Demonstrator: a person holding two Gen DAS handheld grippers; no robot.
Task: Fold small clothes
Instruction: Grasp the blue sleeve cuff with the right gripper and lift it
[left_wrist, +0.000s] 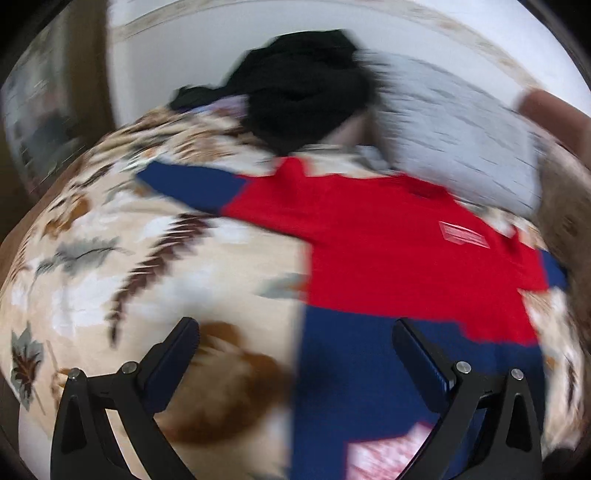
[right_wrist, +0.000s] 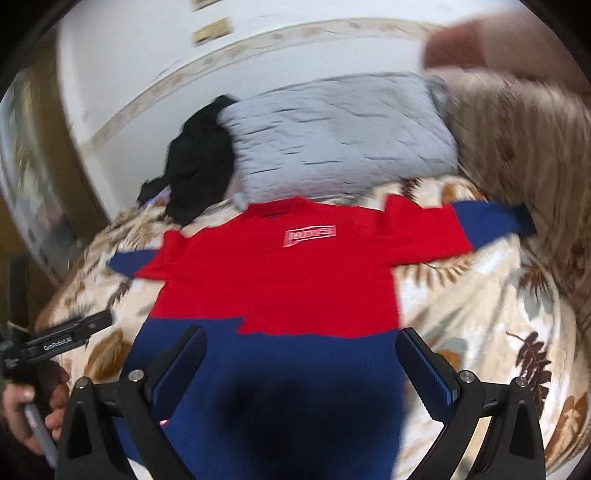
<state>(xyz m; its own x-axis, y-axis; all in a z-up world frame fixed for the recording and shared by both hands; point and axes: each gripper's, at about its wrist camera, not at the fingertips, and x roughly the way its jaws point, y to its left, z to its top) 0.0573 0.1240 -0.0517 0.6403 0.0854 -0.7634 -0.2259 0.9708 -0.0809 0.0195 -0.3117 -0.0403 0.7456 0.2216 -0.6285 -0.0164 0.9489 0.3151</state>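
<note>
A small red and blue shirt (right_wrist: 273, 273) lies spread flat on a leaf-patterned bedspread (right_wrist: 491, 302), sleeves out to both sides, a white logo on its chest. The same shirt (left_wrist: 388, 251) fills the right half of the left wrist view. My left gripper (left_wrist: 295, 332) hovers open over the shirt's lower left edge, one finger above the bedspread (left_wrist: 110, 258), the other above the blue hem. My right gripper (right_wrist: 301, 341) is open above the blue lower part of the shirt. Nothing is between either pair of fingers. Both views are motion-blurred.
A grey pillow (right_wrist: 340, 136) and a heap of black clothing (right_wrist: 199, 158) lie at the head of the bed against a white wall. A beige patterned blanket (right_wrist: 524, 147) is bunched at the right. A hand holding the left gripper's handle (right_wrist: 59, 339) shows at lower left.
</note>
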